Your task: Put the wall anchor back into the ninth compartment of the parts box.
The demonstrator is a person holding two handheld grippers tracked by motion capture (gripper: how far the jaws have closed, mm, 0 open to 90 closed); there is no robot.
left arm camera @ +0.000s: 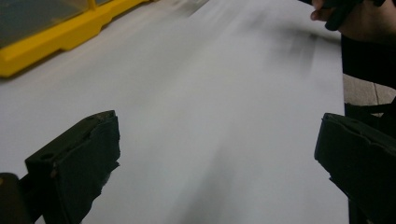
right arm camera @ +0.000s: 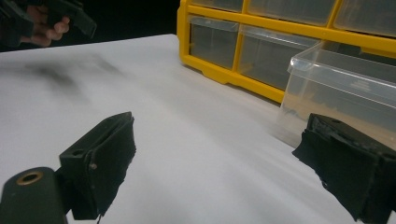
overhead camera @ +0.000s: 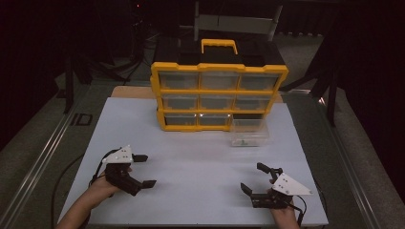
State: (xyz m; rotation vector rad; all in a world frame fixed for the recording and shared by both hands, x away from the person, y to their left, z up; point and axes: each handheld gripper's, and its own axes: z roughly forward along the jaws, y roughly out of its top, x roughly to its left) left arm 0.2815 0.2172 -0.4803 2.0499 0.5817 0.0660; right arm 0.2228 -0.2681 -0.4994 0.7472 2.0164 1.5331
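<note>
Right gripper (overhead camera: 260,183) spread wide, empty; approach clear plastic drawer (overhead camera: 249,134) ahead squarely, pinching its front wall.

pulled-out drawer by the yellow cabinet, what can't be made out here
- Drawer contents: too small and dim in the high view; cut off by the right tongs and frame edge in the right gripper view.
- Cabinet drawers' contents: frosted fronts, dim light.
- Left gripper view: cabinet corner blurred.
</note>
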